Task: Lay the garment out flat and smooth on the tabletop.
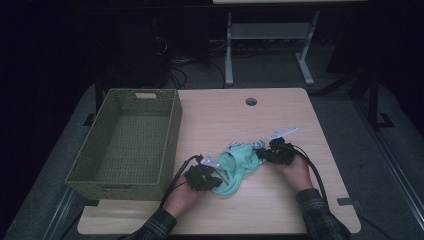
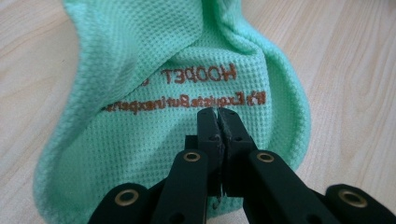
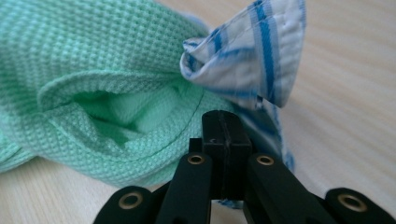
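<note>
With both pairs of jaws pinched shut on the mint-green garment (image 1: 239, 165), left gripper (image 1: 220, 179) on its near hem and right gripper (image 1: 260, 152) at the blue-striped trim (image 3: 252, 60), grasp step judged complete. Garment lying crumpled toward the near edge of the tabletop (image 1: 280, 210), just right of the wicker basket (image 1: 167, 145). Next move likely calls for lifting both hands together and carrying leftward over the basket rim, keeping both pinches firm.

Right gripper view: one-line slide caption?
Right claw shut on the blue-striped white trim of a mint green knit garment lying on the wooden table.
</note>
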### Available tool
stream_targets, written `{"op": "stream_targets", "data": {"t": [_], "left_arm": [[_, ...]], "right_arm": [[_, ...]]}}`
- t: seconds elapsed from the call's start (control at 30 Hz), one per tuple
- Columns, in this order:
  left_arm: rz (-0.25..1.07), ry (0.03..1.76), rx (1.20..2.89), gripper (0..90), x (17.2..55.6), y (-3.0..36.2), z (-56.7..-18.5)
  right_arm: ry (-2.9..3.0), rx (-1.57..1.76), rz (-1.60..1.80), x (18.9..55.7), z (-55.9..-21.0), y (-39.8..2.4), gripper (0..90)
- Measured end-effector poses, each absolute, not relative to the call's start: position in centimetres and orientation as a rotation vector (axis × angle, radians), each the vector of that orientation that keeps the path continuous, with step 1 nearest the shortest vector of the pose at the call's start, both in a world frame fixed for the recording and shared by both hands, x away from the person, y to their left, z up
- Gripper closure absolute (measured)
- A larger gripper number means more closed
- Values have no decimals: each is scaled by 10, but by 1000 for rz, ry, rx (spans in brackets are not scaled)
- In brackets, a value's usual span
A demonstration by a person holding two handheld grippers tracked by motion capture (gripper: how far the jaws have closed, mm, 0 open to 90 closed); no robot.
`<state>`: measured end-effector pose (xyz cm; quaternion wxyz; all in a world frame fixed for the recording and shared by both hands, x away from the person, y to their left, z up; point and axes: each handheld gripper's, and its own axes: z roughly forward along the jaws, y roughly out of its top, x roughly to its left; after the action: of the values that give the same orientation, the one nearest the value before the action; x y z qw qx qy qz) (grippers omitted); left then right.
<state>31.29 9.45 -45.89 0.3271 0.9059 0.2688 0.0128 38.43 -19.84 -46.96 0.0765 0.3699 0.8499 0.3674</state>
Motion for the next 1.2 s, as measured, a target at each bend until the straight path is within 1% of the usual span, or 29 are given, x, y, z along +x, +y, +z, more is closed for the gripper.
{"op": "stream_targets", "data": {"t": [0.13,0.43,0.67,0.73,0.9,1.07,1.2], "left_arm": [[34,715,2366,889,312,94,-459],[36,713,2368,892,311,94,-459],[30,703,2370,887,313,94,-459],[50,698,2375,876,312,92,-458],[94,710,2324,874,312,94,-451],[140,734,2335,870,319,100,-449],[174,743,2362,863,323,100,-453]], "right_arm": [[2528,1102,1052,385,-468,-205,900],[2456,1158,988,388,-468,-233,900],[2462,1177,999,382,-467,-239,900],[2462,1171,1026,379,-465,-240,899],[2424,1144,1078,370,-449,-246,851],[2398,1125,1098,367,-431,-252,831],[2395,1087,1104,372,-414,-254,815]]}}
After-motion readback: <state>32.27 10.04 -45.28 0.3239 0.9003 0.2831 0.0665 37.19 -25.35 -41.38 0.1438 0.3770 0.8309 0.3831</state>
